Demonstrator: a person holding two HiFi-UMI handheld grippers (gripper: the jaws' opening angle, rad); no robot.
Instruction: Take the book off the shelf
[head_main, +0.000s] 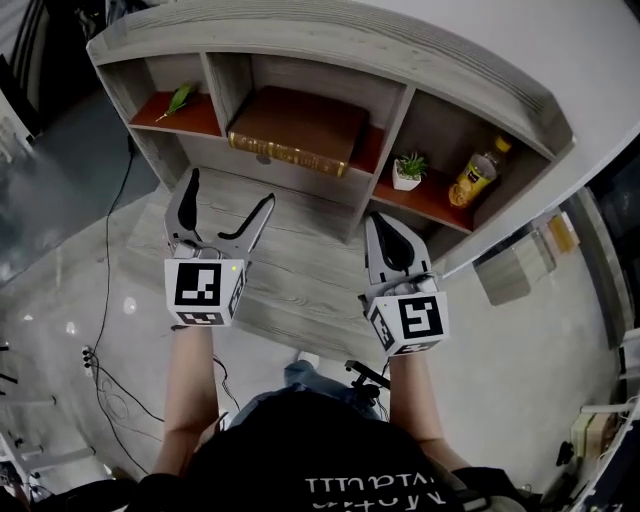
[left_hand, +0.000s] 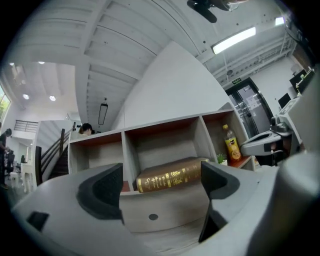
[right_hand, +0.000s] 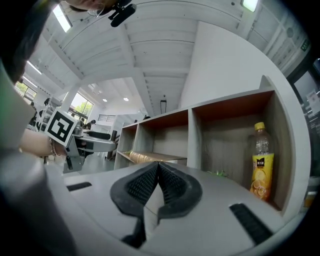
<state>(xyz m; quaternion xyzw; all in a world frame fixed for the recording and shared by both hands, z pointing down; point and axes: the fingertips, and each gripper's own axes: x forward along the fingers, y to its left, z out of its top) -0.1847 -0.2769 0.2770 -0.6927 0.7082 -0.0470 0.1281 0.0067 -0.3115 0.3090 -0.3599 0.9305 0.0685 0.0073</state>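
A brown book (head_main: 296, 129) with gold lettering on its spine lies flat in the middle compartment of the grey shelf (head_main: 330, 40). The left gripper view shows the book (left_hand: 169, 175) straight ahead between the jaws. My left gripper (head_main: 232, 199) is open, a short way in front of the shelf and below the book, with nothing between its fingers. My right gripper (head_main: 387, 235) is shut and empty, level with the divider to the right of the book. The right gripper view shows the book's edge (right_hand: 150, 156) far left.
The right compartment holds a small potted plant (head_main: 408, 170) and a yellow drink bottle (head_main: 474, 174). A green leaf (head_main: 178, 99) lies in the left compartment. Cables (head_main: 105, 300) run over the floor at left. A person's torso fills the bottom of the head view.
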